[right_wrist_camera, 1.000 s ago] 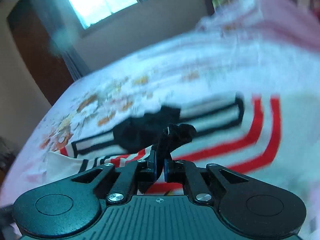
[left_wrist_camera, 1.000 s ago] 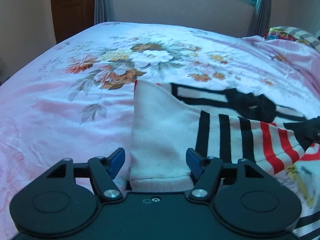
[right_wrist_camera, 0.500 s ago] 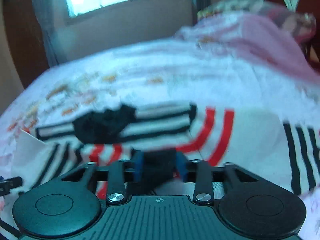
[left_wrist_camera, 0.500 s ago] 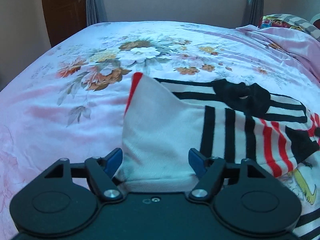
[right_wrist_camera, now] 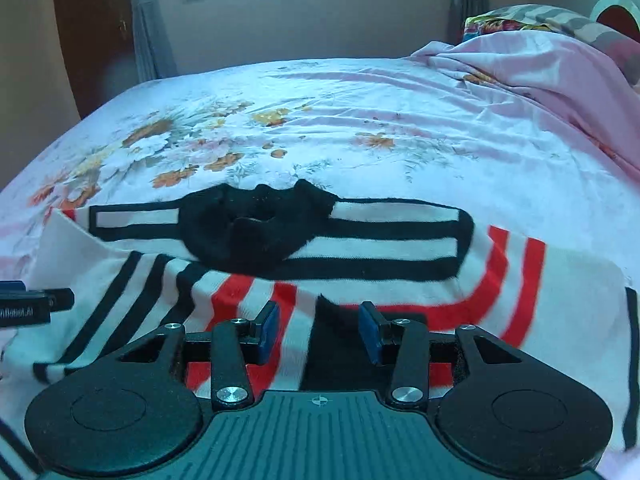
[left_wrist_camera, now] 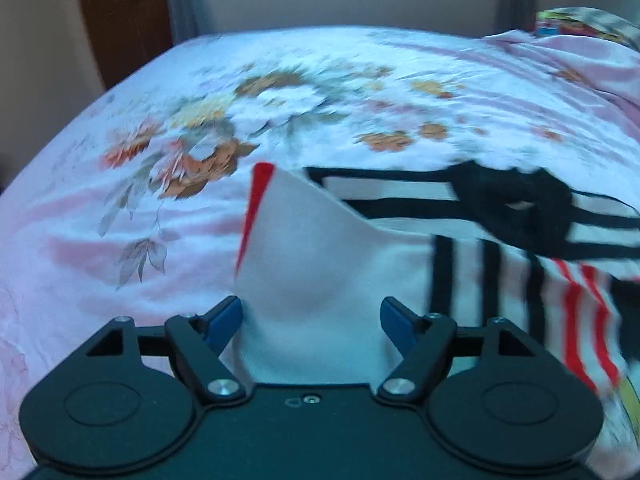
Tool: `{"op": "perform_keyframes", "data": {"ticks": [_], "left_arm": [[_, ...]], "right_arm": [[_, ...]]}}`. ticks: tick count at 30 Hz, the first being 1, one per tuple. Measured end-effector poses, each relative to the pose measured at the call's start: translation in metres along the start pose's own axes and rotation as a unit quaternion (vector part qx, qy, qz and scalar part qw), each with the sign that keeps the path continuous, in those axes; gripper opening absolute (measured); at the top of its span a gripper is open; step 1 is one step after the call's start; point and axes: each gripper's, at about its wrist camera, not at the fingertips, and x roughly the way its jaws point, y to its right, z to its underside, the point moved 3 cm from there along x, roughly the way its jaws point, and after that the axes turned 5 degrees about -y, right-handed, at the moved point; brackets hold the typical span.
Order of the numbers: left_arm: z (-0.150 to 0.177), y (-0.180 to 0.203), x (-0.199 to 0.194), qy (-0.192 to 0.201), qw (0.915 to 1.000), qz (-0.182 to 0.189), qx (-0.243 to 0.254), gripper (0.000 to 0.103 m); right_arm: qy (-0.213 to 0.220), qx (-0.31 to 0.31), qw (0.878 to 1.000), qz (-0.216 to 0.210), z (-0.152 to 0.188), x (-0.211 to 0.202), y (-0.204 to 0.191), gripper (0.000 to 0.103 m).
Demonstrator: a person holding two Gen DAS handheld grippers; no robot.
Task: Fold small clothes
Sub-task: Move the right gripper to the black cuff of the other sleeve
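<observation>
The shirt [right_wrist_camera: 400, 276] is white with black stripes, curved red stripes and a black collar [right_wrist_camera: 248, 232]; a folded-over flap [left_wrist_camera: 320, 256] shows plain white with a red edge. The bedsheet [right_wrist_camera: 400, 120] is pale pink and white, printed with orange, white and yellow flowers and grey-green leaves. Both grippers are black with blue fingers [right_wrist_camera: 269, 330]. The door [left_wrist_camera: 120, 16] is dark brown, the curtain [right_wrist_camera: 148, 40] grey.
</observation>
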Motion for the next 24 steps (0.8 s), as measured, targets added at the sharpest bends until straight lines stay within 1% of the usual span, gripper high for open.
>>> {"op": "perform_keyframes", "data": {"ticks": [1,2,4,5,7,8,11,15,16,17,19,21,24], "left_arm": [[0.000,-0.003,0.010,-0.015,0.9999,-0.004,-0.004,0.081],[0.002,-0.006,0.018,-0.023,0.9996,0.001,-0.014,0.085],[0.008,-0.015,0.017,-0.024,0.9989,0.012,-0.039,0.086],[0.010,-0.017,0.013,-0.024,0.9987,0.012,-0.043,0.082],[0.017,-0.014,0.000,-0.011,0.9996,0.005,-0.026,0.077],[0.020,-0.011,-0.008,-0.003,0.9999,0.002,-0.016,0.077],[0.032,-0.001,-0.032,0.009,0.9998,0.017,0.001,0.078],[0.052,0.020,-0.060,0.018,0.9992,0.030,0.016,0.079],[0.057,0.025,-0.066,0.021,0.9990,0.036,0.017,0.080],[0.062,0.030,-0.072,0.022,0.9987,0.044,0.016,0.080],[0.069,0.040,-0.079,0.022,0.9982,0.052,0.019,0.080],[0.076,0.050,-0.084,0.025,0.9978,0.055,0.029,0.080],[0.087,0.067,-0.087,0.019,0.9971,0.060,0.042,0.080]], "right_arm": [[-0.018,-0.010,1.000,0.010,0.002,0.012,-0.002,0.043],[-0.051,-0.018,0.998,0.020,0.009,0.026,-0.002,0.044],[-0.047,-0.030,0.998,0.023,0.011,0.030,-0.002,0.044],[-0.048,-0.030,0.998,0.020,0.009,0.026,-0.002,0.045],[-0.041,-0.014,0.999,0.003,0.009,0.014,0.002,0.045],[-0.032,-0.002,0.999,-0.003,0.010,0.004,0.006,0.045],[-0.012,0.002,1.000,-0.007,0.017,-0.023,0.011,0.045],[-0.001,0.009,1.000,-0.013,0.036,-0.059,0.017,0.046],[0.001,0.015,1.000,-0.014,0.042,-0.067,0.021,0.049],[0.002,0.021,1.000,-0.013,0.047,-0.075,0.026,0.057],[0.006,0.027,1.000,-0.009,0.056,-0.088,0.035,0.068],[0.011,0.032,0.999,-0.001,0.065,-0.102,0.047,0.068],[0.006,0.052,0.999,0.003,0.076,-0.114,0.070,0.068]]}}
